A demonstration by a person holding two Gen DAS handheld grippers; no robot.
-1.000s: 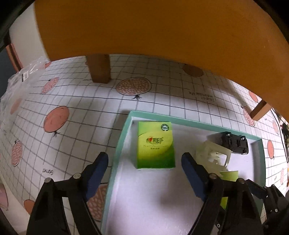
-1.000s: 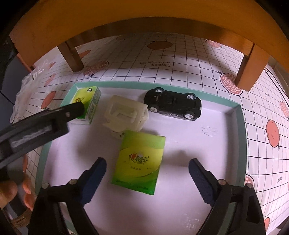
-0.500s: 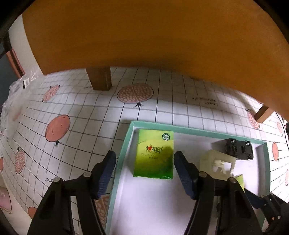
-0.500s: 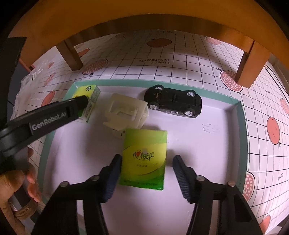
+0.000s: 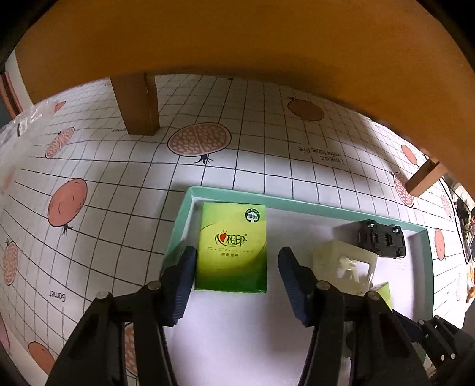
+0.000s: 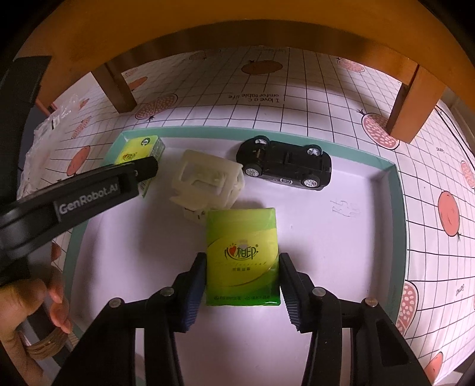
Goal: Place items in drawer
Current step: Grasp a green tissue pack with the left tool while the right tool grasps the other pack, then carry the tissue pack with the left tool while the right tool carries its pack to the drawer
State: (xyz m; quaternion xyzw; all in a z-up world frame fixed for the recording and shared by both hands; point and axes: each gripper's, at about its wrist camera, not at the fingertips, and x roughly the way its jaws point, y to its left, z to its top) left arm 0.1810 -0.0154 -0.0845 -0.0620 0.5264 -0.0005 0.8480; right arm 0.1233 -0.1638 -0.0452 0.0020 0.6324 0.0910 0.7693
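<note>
Checked tablecloth (image 6: 326,124) printed with pomegranates spreads under a wooden table (image 6: 237,26), and on it sits a shallow drawer (image 6: 399,207) with a teal rim and white floor. Four items lie inside: a black toy car (image 6: 285,167) on its side near the far wall, a cream plastic piece (image 6: 207,181) just beside it, and two green tissue packs. One tissue pack (image 5: 233,246) lies in the far left corner; the left gripper (image 5: 237,267) has just been closing around it, one finger (image 5: 181,285) at the pack's left edge, the other still a little clear of its right edge, so the jaws straddle it without a full pinch. The second tissue pack (image 6: 242,258) lies flat mid-drawer, touching the cream piece's near side; the right gripper (image 6: 242,276), jaws just narrowed, has both pads against the pack's long sides. A person's hand (image 6: 32,311) holds the left gripper's handle at the drawer's left rim.
</note>
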